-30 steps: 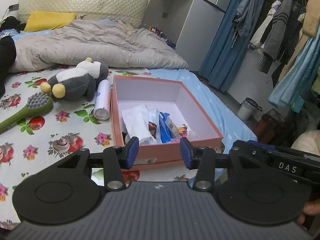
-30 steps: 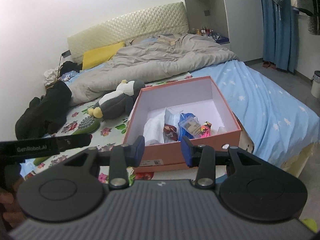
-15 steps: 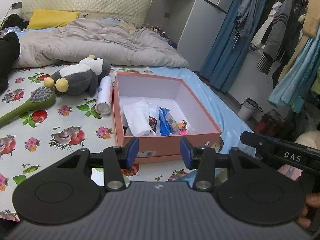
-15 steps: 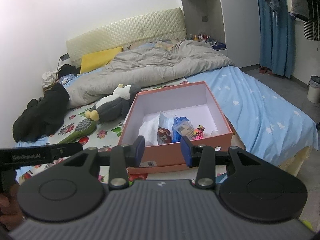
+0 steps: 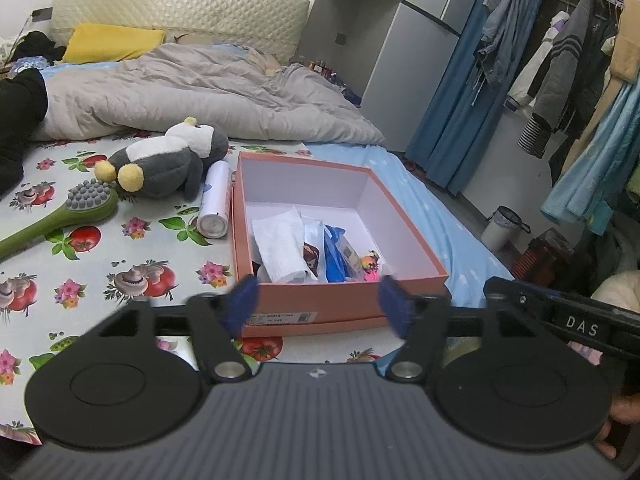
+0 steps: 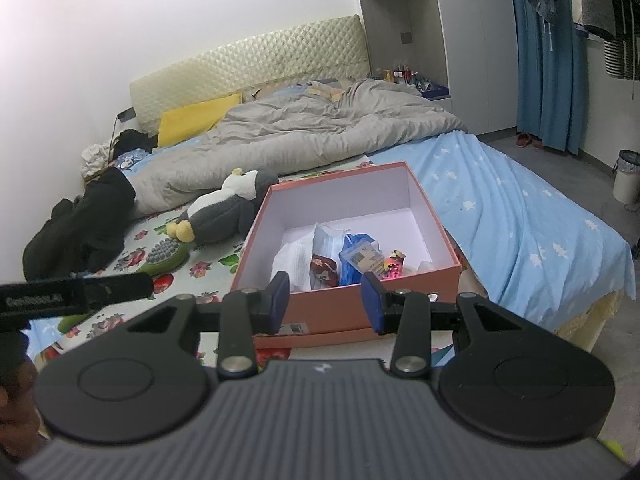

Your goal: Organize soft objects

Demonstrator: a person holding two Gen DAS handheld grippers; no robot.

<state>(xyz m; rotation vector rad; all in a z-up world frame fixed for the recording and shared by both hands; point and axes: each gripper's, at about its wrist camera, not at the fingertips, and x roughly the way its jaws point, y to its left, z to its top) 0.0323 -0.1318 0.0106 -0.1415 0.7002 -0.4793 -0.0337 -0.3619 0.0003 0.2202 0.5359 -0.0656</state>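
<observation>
Pink box, one penguin, two empty grippers

Pink cardboard: one open box (image 5: 340, 304) sits on the bed (image 5: 100, 264), holding a few packets (image 5: 280, 248). One plush penguin (image 5: 160, 164) lies just left of it, with one white tube (image 5: 214, 200) between them and one green brush (image 5: 76, 210) beside the penguin. Left gripper (image 5: 318, 306) and right gripper (image 6: 325, 303) hover before the box, fingers apart, empty. "DAS" reads on the right gripper's side.

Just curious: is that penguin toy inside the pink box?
No, the penguin plush lies on the floral sheet beside the pink box.
</observation>
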